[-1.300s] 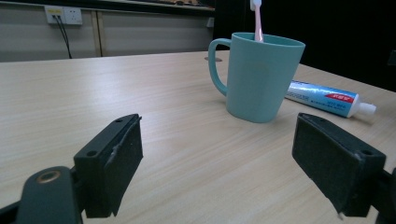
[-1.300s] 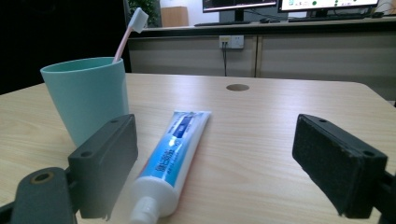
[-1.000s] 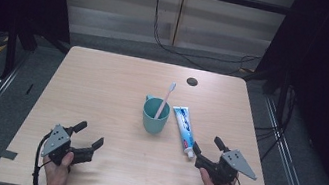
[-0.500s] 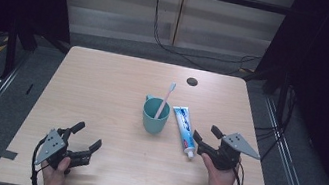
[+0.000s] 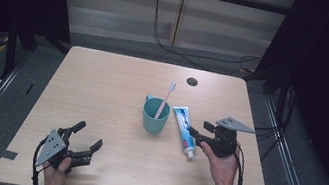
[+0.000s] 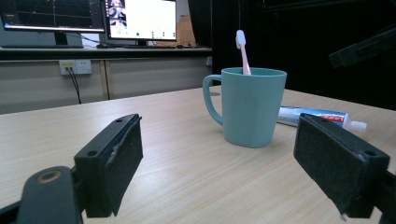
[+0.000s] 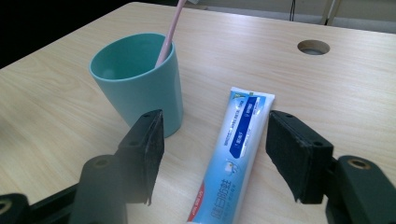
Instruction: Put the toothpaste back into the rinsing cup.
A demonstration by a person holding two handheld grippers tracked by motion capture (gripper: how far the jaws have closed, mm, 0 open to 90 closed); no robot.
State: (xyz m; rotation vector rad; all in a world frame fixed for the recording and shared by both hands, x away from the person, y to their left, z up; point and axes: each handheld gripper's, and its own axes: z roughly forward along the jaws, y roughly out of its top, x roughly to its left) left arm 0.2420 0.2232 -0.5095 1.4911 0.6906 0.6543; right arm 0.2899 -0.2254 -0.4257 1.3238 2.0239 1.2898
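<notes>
Your right gripper (image 5: 200,132) hovers at the right of centre in the high view, its jaws apart and straddling the toothpaste tube (image 5: 183,129) without the pads pressing on it; the jaws have just been closing, and the tube lies between them, not yet gripped. In the right gripper view the two black pads (image 7: 152,144) stand on either side of the tube (image 7: 236,149), which suggests you line the gripper across the tube's narrow width so that closing will pinch its flat sides. The tube lies flat on the table (image 5: 102,87), just beside the teal cup (image 5: 155,115) on that cup's right, near but apart from it. Its long axis runs from the upper middle of the high view down toward the lower right, with the white cap (image 5: 189,154) at the lower end, nearest your right hand, and the crimped flat end pointing up and away toward the far edge of the table. A pink toothbrush (image 5: 166,99) stands in the cup, leaning to the upper right with its head up. Your left gripper (image 5: 84,142) rests low at the lower left of the high view, jaws wide apart and empty, well apart from the cup (image 6: 250,106), seemingly parked out of the way.
</notes>
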